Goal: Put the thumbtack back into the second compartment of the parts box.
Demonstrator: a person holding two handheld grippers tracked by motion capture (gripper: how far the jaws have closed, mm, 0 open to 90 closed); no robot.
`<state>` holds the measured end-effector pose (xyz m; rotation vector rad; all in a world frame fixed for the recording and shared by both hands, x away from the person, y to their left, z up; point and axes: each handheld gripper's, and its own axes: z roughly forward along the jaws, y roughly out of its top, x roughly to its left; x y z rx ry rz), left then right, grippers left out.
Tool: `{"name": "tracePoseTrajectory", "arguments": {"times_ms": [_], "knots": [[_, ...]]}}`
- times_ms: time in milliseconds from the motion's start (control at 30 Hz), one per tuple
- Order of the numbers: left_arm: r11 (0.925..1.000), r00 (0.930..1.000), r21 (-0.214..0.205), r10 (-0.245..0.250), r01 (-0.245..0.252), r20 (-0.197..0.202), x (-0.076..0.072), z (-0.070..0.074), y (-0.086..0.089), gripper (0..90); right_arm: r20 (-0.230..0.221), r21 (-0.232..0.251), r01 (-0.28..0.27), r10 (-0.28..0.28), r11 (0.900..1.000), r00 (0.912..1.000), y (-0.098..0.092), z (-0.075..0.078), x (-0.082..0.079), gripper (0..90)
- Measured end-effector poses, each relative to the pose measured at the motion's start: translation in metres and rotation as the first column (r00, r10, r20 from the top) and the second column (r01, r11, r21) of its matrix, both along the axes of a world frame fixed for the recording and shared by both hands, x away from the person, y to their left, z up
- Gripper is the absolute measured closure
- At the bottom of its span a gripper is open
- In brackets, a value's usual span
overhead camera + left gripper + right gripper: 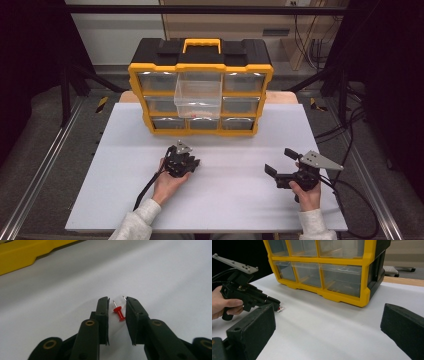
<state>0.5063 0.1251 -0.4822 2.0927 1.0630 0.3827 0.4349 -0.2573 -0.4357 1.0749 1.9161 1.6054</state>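
Two hand-held black grippers over a pale grey tabletop (225, 200), one in each of the person's hands. Left gripper (117, 308) tipped down onto the tabletop in front of the yellow-and-black plastic drawer organiser (200, 87); its fingers (103, 312) stand narrowly apart with a small red plastic push pin (119, 312) lying on the tabletop between them. Pin's metal point faces away from the camera, red head toward it. Right-hand finger just beside the pin's head, possibly touching; left-hand finger apart from it, so the pin is not pinched. A second thin metal point shows at the tip of the right-hand finger; what it belongs to, cannot tell.

Right gripper (280, 167) held well apart on the right side of the tabletop, fingers (252, 325) spread wide, nothing between them, aimed across toward the left gripper.

Organiser: nine clear drawers in a yellow frame, black top, yellow handle. One clear drawer (198, 95) in the middle column pulled out toward the person
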Motion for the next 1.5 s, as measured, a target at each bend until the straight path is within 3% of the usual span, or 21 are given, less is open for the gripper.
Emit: {"name": "tracePoseTrajectory", "arguments": {"times_ms": [333, 667, 1300, 1500], "knots": [[0.9996, 0.9996, 0.026, -0.014, 0.013, 0.026, -0.001, -0.001, -0.002, 83.1, 0.001, 0.001, 0.0, 0.0, 1.0, 1.0, 0.0, 0.0, 0.0, 0.3], [0.9992, 0.999, 0.021, -0.036, 0.035, 0.028, -0.002, 0.001, -0.001, 84.6, 0.002, 0.001, 0.001, -0.001, 1.0, 1.0, 0.0, 0.0, 0.0, 0.3], [0.9974, 0.9964, -0.069, -0.016, 0.022, 0.083, -0.016, 0.039, 0.025, 84.8, -0.001, 0.0, -0.002, 0.002, 1.0, 1.0, 0.0, 0.0, 0.0, 0.3], [0.9967, 0.9949, -0.079, -0.006, 0.014, 0.101, -0.021, 0.05, 0.036, 84.8, 0.001, 0.0, -0.001, 0.001, 1.0, 1.0, 0.0, 0.0, 0.0, 0.2]]}}
